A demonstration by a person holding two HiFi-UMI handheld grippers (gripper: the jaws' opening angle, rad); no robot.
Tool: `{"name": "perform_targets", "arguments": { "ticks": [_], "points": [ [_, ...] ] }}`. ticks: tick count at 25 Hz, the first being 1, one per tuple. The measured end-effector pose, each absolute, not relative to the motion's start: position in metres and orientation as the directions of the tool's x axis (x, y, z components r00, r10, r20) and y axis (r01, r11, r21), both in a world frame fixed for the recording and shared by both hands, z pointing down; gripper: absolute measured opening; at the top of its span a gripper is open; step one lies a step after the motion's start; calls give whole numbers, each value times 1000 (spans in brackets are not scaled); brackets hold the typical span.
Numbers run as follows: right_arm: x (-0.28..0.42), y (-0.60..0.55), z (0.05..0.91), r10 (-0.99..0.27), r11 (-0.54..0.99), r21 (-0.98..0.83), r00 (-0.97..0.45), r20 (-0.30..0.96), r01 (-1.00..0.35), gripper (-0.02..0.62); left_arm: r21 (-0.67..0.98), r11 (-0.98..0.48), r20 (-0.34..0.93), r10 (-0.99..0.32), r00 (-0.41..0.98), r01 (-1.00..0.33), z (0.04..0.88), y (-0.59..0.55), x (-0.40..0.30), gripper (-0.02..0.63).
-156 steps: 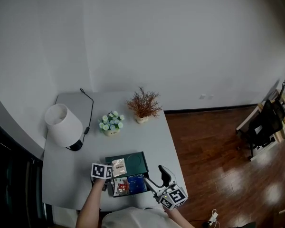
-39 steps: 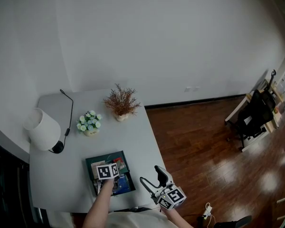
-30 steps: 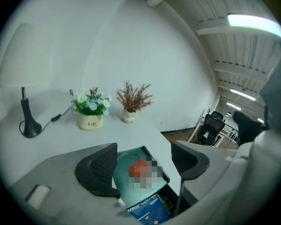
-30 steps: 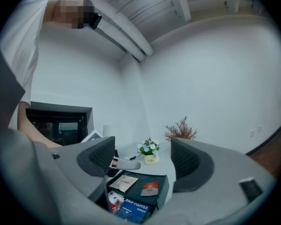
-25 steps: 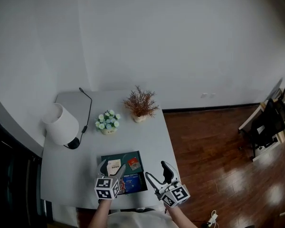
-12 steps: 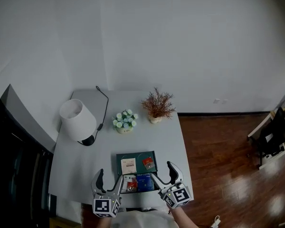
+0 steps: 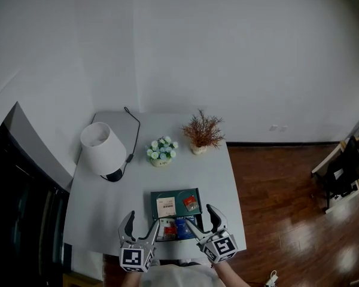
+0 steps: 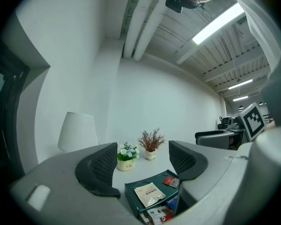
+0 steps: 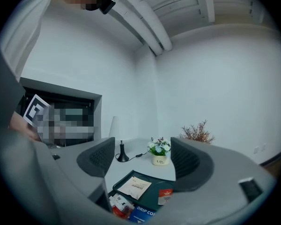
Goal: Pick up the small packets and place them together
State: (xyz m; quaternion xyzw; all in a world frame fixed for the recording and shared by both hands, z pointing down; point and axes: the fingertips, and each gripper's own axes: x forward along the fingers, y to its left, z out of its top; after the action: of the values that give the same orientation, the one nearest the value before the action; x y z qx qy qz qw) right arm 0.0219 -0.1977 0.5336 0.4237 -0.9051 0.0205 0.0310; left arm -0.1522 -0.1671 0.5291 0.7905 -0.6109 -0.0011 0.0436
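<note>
Smooth grey table (image 7: 102, 214), flat little packets (image 7: 166, 207) lying in the dark green rectangular tray (image 7: 195, 194) at its near edge. On the left gripper (image 7: 142, 222) the ribbed jaws stand apart, having just been narrowing, with nothing between them; the right gripper (image 7: 198, 217) gapes wide, empty.

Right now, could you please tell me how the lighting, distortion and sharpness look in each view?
Head view: dim, flat light, fisheye bending straight edges, and the packets on the tray are too small to read. Left gripper view: black round vignette, with a ceiling light strip glaring at top right. Right gripper view: same vignette, even light, no glare, some packet print legible.
</note>
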Motion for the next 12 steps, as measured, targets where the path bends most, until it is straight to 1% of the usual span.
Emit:
{"name": "perform_targets", "arguments": {
  "ticks": [4,12],
  "points": [
    [18,-193,533,-758,649,-13,-648,77,-760,367,125,-263,34,-963,269,-957,525,-167,-150,331],
    [24,-185,536,-764,640,-29,-640,79,-768,367,104,-295,70,-950,303,-950,534,-167,-141,331]
  ]
}}
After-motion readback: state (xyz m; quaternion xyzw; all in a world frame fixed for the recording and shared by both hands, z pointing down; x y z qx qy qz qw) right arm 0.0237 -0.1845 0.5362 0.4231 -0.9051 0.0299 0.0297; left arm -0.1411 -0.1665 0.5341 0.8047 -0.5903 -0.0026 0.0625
